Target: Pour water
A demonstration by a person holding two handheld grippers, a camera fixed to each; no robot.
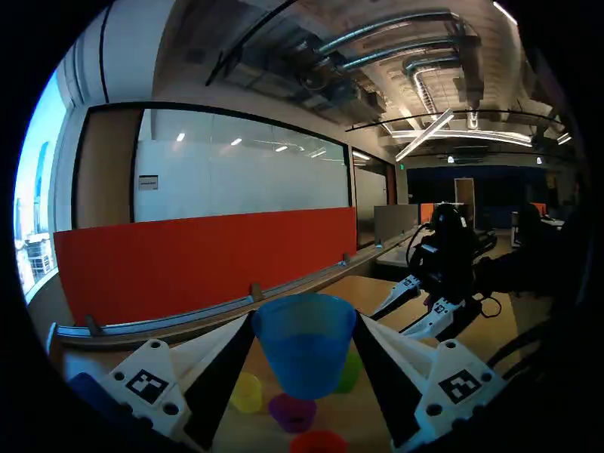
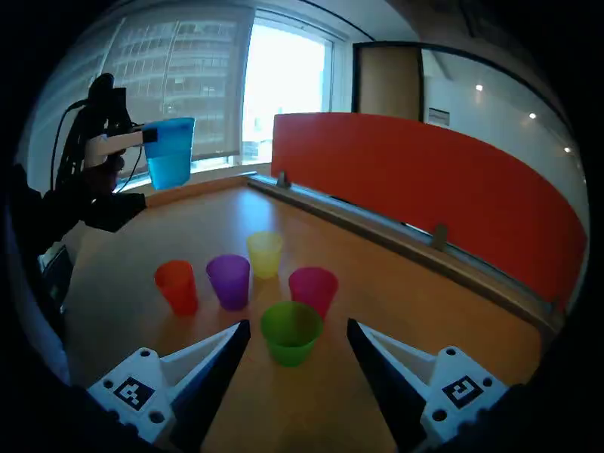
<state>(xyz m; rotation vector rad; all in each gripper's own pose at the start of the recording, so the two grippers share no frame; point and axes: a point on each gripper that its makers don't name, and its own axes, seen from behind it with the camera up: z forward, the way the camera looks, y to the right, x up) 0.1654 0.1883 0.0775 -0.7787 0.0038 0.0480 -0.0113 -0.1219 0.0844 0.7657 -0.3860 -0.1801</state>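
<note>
Your left gripper (image 1: 303,326) clamps the blue cup (image 1: 303,359) upright, keeping its water in; your right gripper (image 2: 297,325) stands open by the green cup (image 2: 291,334).

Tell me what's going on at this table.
A person works tongs in each hand. The left tongs grip a blue cup, which looks partly filled, and hold it upright in the air above the wooden table. On the table an orange cup, a purple cup, a yellow cup, a pink cup and a green cup stand close together. The right tongs are open, with the green cup just ahead of their tips, untouched. Nothing is being poured yet.
</note>
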